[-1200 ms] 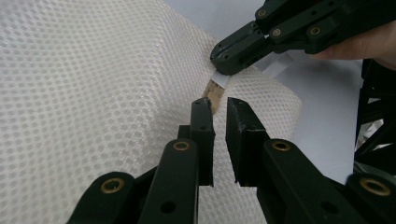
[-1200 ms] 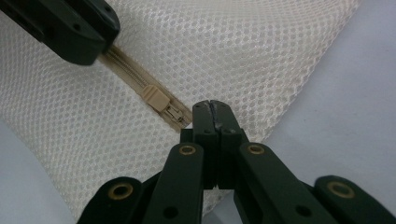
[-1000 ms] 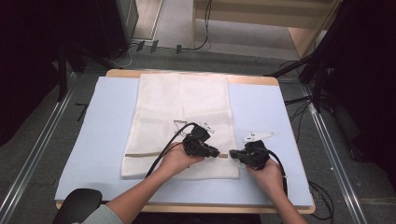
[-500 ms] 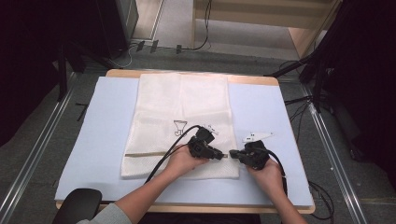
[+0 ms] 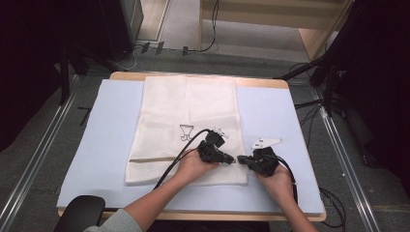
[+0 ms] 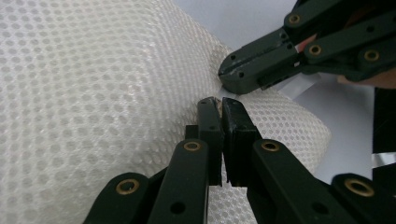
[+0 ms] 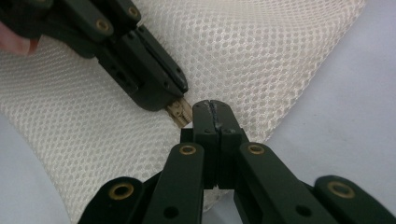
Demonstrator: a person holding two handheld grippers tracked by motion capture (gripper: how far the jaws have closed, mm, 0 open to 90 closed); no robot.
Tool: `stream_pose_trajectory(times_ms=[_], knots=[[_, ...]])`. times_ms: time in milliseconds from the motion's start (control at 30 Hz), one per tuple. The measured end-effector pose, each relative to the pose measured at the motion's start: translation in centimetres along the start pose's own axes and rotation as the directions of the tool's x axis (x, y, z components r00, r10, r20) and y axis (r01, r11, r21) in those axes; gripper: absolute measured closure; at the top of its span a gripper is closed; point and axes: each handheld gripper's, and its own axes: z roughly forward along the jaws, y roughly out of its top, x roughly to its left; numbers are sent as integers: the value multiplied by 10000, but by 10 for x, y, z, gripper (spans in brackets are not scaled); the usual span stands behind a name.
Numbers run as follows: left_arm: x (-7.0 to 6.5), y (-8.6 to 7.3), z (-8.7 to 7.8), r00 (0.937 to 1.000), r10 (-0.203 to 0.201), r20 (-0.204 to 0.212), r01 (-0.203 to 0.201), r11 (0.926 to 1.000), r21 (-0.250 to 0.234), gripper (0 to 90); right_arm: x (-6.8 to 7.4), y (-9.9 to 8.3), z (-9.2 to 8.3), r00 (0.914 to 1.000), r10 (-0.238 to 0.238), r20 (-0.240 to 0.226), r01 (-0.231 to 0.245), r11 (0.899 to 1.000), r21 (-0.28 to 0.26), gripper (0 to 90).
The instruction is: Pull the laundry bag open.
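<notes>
Left gripper [image 5: 231,160] fingers pinching zipper pull of white mesh laundry bag [image 5: 186,126], lower centre; right gripper [image 5: 241,161] fingers pressed onto mesh.

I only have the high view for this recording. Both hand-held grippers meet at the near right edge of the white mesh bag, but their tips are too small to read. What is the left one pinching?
Observer: The right gripper view shows the left hand-held gripper shut on a small beige zipper piece at the mesh bag.
Operator: And the right one?
Observer: The right hand-held gripper has its jaws closed at the bag's edge. I cannot tell whether mesh is caught between them.
Operator: Do the two tips touch?
Observer: No. The left gripper view shows a narrow strip of mesh between them.
</notes>
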Motion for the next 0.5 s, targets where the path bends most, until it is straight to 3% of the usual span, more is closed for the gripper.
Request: stream_pose_trajectory(times_ms=[367,500], knots=[[4,0,-11,9999,-150,70,146,9986,515,890,1,-1,0,9999,-130,62,130,9999,1,900],[3,-2,-18,9999,139,-96,-131,9973,718,890,0,-2,0,10000,-1,-47,1,10000,-32,900]])
